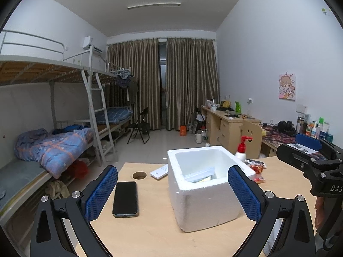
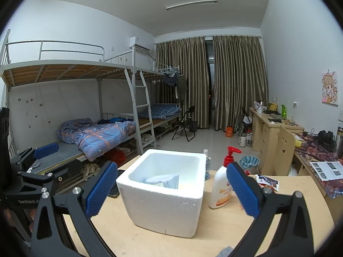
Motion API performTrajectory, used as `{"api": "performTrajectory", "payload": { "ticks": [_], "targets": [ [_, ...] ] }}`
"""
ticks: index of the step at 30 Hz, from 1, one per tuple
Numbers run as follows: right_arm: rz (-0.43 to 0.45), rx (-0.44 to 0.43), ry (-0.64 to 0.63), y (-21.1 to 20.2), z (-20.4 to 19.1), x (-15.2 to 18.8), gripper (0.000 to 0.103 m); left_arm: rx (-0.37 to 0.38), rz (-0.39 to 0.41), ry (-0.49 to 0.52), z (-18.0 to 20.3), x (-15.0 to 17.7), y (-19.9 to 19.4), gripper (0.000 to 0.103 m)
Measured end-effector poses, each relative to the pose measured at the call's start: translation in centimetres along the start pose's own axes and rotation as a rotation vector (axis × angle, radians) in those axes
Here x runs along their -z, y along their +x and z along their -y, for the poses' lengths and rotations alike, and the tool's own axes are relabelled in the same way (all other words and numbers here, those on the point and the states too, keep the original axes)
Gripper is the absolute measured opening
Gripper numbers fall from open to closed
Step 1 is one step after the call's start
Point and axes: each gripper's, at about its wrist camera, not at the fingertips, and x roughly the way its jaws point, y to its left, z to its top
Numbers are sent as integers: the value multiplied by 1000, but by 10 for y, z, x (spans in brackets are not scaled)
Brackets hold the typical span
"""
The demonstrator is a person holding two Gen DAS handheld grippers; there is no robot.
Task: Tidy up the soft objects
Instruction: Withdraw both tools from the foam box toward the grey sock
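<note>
White foam box (image 1: 205, 184) holds soft packets (image 1: 200, 176).

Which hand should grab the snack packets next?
Probably the right gripper: the snack packets lie on its side of the foam box. For the left gripper, they sit behind the box. Both are open, holding nothing.

White walls (image 1: 257, 53) and a white ceiling with one unlit tube lamp (image 1: 154, 6) enclose a dormitory room. Metal bunk beds (image 2: 70, 68) line the left side, a ladder (image 2: 141, 115) between them (rumpled blue bedding (image 2: 96, 135) below). Brown curtains (image 2: 238, 81) cover the far window, slightly parted. Pale tiles form the floor (image 1: 163, 141); a black folding chair (image 1: 139, 126) stands near the curtains, wooden cabinets (image 1: 223, 126) along the right.
</note>
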Motion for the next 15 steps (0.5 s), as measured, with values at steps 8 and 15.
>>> {"api": "performTrajectory", "payload": {
  "ticks": [8, 15],
  "targets": [
    [26, 25, -1, -24, 3, 4, 103, 20, 17, 5, 12, 2, -20, 103],
    [35, 37, 3, -37, 5, 8, 103, 31, 36, 20, 20, 3, -37, 103]
  ]
}}
